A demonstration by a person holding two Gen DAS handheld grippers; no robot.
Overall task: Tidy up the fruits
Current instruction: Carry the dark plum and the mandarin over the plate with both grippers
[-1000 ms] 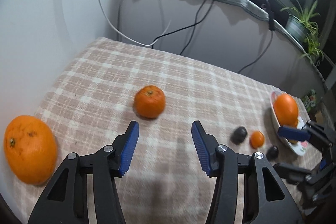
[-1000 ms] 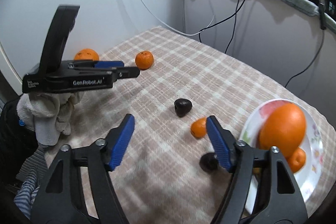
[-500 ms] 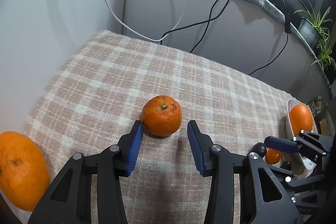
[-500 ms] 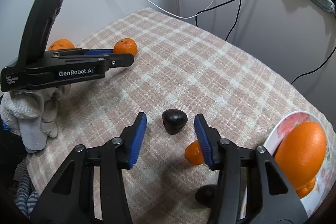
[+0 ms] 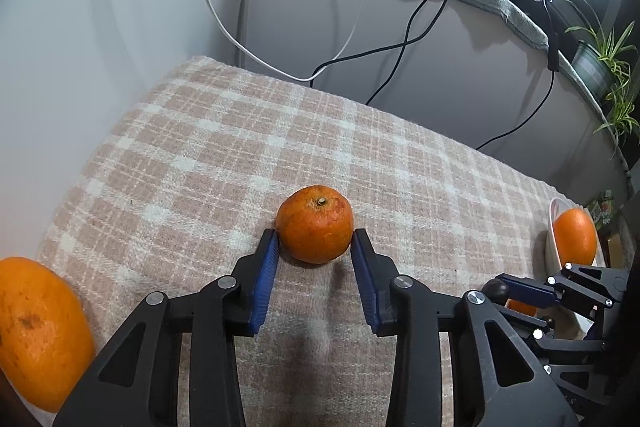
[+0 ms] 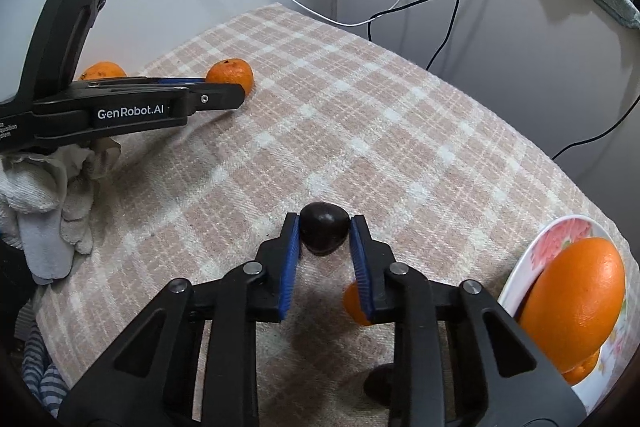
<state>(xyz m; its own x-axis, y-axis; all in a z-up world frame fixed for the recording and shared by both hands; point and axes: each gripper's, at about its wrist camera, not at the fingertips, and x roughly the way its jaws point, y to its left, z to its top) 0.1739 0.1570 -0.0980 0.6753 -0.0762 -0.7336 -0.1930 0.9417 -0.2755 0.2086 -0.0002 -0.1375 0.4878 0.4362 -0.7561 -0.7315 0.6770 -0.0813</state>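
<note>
On the plaid cloth, my left gripper is closed around a mandarin, its blue pads touching both sides. A big orange lies at the near left. My right gripper is closed around a dark round fruit that rests on the cloth. A small mandarin lies just behind its right finger, and another dark fruit shows under it. A white floral plate at the right holds a large orange and a small one.
The left gripper's body and a gloved hand fill the left of the right wrist view. Cables hang behind the cloth's far edge. A wall stands close on the left; a potted plant sits at far right.
Both grippers moved forward and narrowed. The left one went from standing short of the mandarin to gripping it. The right one closed its pads onto the dark fruit.
</note>
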